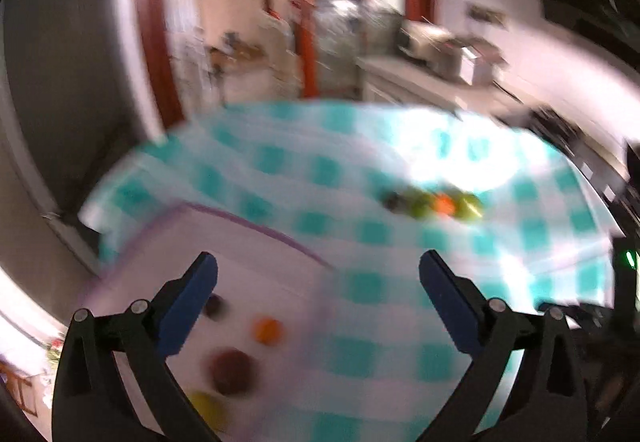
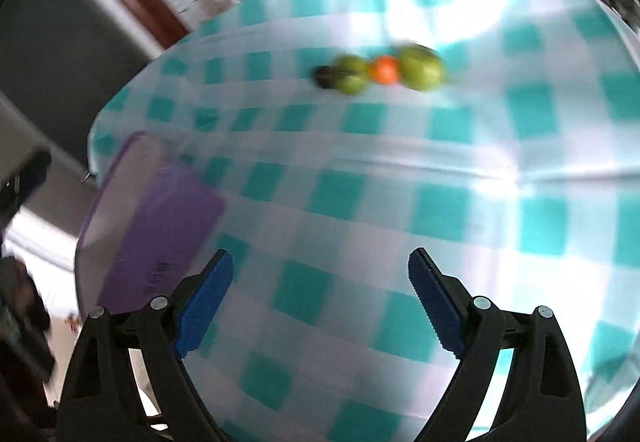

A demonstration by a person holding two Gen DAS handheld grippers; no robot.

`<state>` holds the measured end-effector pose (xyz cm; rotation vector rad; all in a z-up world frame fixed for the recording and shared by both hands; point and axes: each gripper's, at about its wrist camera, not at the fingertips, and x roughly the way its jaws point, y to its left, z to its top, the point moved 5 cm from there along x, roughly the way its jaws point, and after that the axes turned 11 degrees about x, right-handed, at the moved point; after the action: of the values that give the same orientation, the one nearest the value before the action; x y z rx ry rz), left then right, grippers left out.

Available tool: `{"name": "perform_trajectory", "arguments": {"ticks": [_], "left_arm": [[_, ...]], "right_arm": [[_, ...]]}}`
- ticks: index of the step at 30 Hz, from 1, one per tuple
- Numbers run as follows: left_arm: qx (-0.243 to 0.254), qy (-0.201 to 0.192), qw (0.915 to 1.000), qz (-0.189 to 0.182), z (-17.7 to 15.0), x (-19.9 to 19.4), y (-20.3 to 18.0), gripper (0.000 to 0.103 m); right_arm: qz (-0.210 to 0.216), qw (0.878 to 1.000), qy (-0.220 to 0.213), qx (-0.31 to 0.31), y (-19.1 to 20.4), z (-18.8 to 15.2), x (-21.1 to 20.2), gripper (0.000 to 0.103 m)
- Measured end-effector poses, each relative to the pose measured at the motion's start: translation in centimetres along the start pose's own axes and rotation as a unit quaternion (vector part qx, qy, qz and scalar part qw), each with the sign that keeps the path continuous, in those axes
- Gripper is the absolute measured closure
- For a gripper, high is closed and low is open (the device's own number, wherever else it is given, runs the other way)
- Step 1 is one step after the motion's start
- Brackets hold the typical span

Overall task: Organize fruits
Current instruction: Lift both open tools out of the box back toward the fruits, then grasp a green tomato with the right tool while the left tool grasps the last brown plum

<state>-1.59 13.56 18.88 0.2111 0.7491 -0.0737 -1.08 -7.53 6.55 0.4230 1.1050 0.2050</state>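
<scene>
1. Loose fruit row [image 2: 382,71]: four pieces touching end to end on the checked tablecloth [image 2: 360,201], upper centre of my right wrist view. From frame left to right: small dark fruit [image 2: 325,76], green fruit [image 2: 351,74], orange fruit [image 2: 384,69], larger green fruit [image 2: 421,67].
2. Long axis of the row runs left-right across the frame, roughly square to the way my right fingers point. The end pieces look easiest to reach; the middle two are boxed in by neighbours.
3. Same row in the left wrist view sits at right of centre [image 1: 434,203], blurrier and smaller.
4. White tray with purple rim [image 1: 256,230] fills lower left of the left view. On it: small dark fruit [image 1: 214,305], orange fruit [image 1: 267,329], big dark-red fruit [image 1: 232,370], yellow fruit [image 1: 206,408]. Partly sorted, I'd judge.
5. In the right view the tray edge shows at left, with a purple lid-like slab [image 2: 160,238] over it. Can't tell if it's resting on the tray or beside it.
6. Right gripper [image 2: 320,298]: released, jaws wide, only cloth between them. The row lies straight ahead and well apart.
7. Left gripper [image 1: 318,302]: also released, empty, hanging over the tray's right edge.
8. My call: the right hand is better lined up on the row, the left is nearer the tray. Heavy motion blur in both views, so fine spacing is unclear.
</scene>
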Motion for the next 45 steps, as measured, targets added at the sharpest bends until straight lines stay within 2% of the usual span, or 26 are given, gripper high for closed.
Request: {"name": "perform_trajectory", "arguments": {"ticks": [2,4,6,10,15,21,26,31,38,45], "left_arm": [[0.04,0.031,0.9981,-0.036,-1.2,1.3,-4.6,0.002],[0.089,0.055,0.9927,-0.06,-2.2,2.7,-8.7,0.002],[0.128,0.066,0.9871,-0.069,-2.9,3.8,-11.7,0.002],[0.145,0.091,0.9823,-0.076,-3.5,7.0,-13.7,0.002],[0.129,0.119,0.9825,-0.062,-2.8,12.4,-13.3,0.002],[0.115,0.133,0.9828,-0.058,-1.0,18.5,-12.3,0.002],[0.054,0.137,0.9873,-0.06,0.0,23.1,-10.3,0.002],[0.008,0.141,0.9886,-0.052,-0.2,26.4,-9.0,0.002],[-0.001,0.139,0.9892,-0.045,0.3,29.9,-8.6,0.002],[0.002,0.118,0.993,-0.008,2.7,33.1,-7.0,0.002]], "right_arm": [[-0.008,1.0,-0.002,0.024,-2.4,-0.2,-0.4,0.016],[-0.017,0.999,-0.005,0.037,-4.1,-0.5,-0.9,0.016],[-0.03,0.998,-0.006,0.048,-5.8,-0.8,-1.2,0.016],[-0.063,0.996,0.0,0.063,-8.6,-1.5,-0.7,0.016],[-0.099,0.993,0.013,0.057,-10.6,-1.4,0.8,0.016],[-0.142,0.99,0.017,0.0,-9.2,1.5,4.3,0.017],[-0.175,0.982,-0.011,-0.066,-6.3,6.5,9.0,0.019],[-0.203,0.973,-0.044,-0.101,-4.8,12.3,13.0,0.019],[-0.221,0.963,-0.057,-0.141,-4.2,17.7,17.5,0.019],[-0.209,0.963,-0.058,-0.159,-4.4,19.9,19.4,0.019]]}}
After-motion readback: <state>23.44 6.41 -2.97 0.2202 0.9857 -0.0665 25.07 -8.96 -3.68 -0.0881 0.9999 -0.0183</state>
